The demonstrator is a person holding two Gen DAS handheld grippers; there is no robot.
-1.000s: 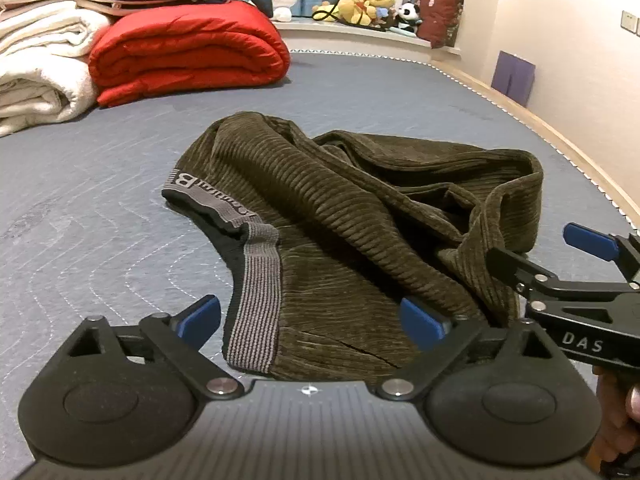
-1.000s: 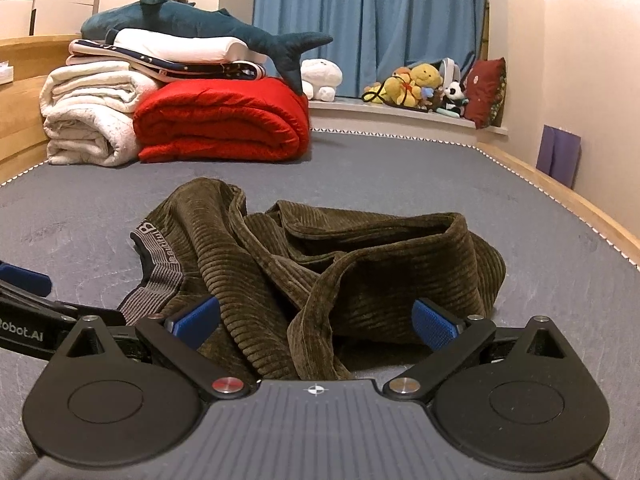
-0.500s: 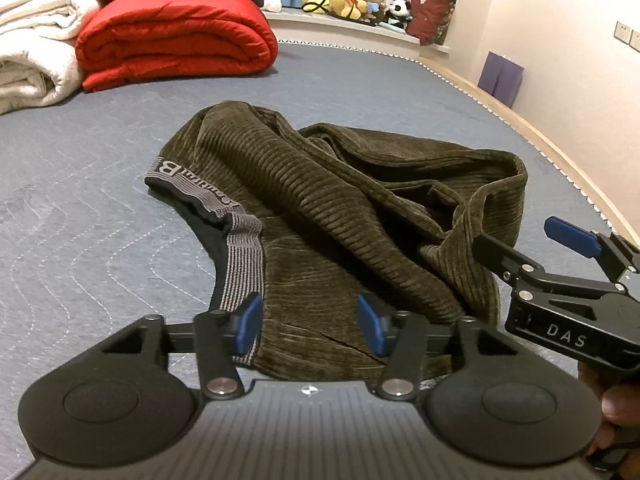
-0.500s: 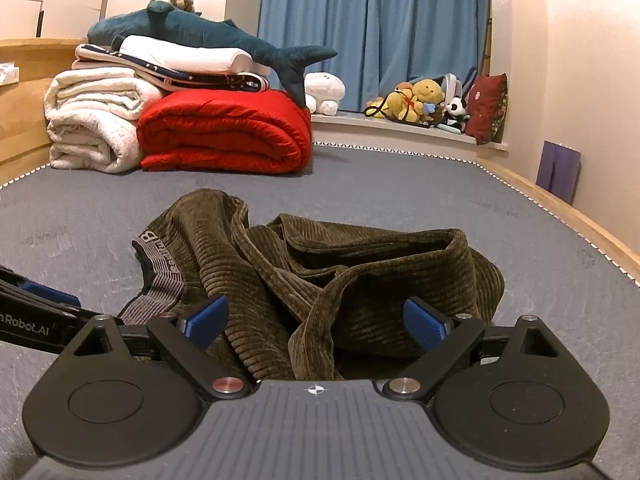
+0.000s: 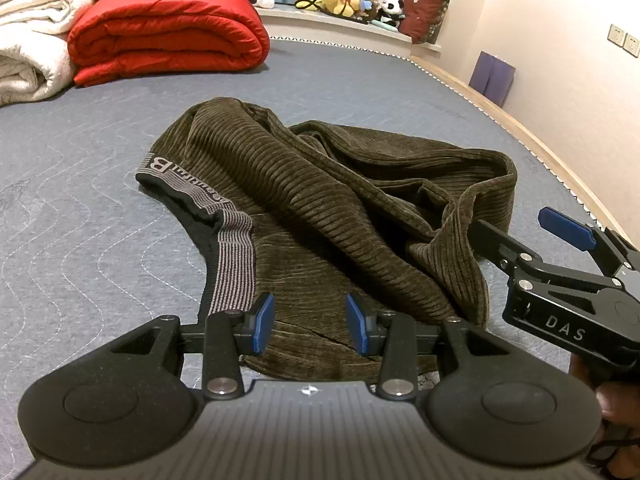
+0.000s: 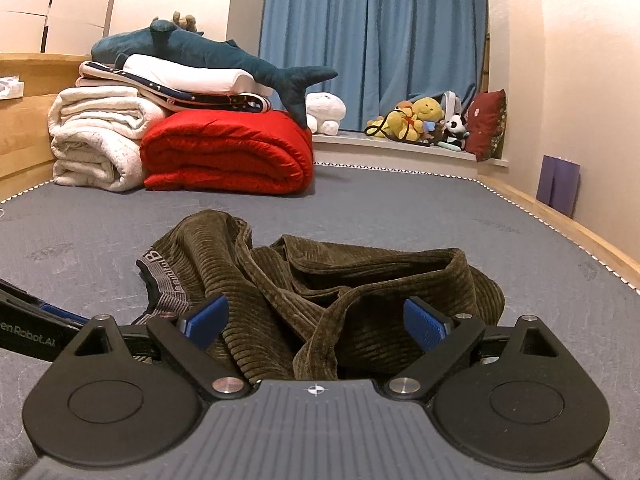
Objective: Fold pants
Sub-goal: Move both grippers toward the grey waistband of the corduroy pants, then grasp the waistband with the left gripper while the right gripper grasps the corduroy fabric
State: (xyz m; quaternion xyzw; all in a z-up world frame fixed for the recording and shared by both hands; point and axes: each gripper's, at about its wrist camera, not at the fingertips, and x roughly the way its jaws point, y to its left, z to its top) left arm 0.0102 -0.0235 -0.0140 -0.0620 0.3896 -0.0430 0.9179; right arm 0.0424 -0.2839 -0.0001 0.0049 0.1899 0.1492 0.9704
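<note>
We see a crumpled pair of olive corduroy pants [image 5: 340, 216] heaped in the middle of a grey quilted bed [image 5: 72, 248], the striped grey waistband [image 5: 234, 264] turned out toward 9 o'clock. A second ago the left hand-held gripper [image 5: 310, 324] stood spread wide over the near hem; now its blue pads [image 5: 262, 322] have drawn in to roughly half that gap and are closing, with the hem's cloth lying between them though not yet visibly pinched. We judge this the first grasp, near the waistband corner, before the garment can be lifted and spread flat — so the folding itself has not begun. The right hand-held gripper [image 6: 316, 326] has hardly altered: its jaws stand wide apart at 3 o'clock of the left one, over the bunched legs, holding nothing. Around the pants, a rolled red duvet [image 6: 228, 156] and white blankets [image 6: 100, 136] sit well apart at 11 o'clock, a plush shark [image 6: 208, 56] on top, with soft toys [image 6: 420, 120] on the window ledge at 1 o'clock beneath blue curtains [image 6: 372, 36]. Nothing lies on the pants; the obstacle we see is their own tangle, the legs twisted over one another.
</note>
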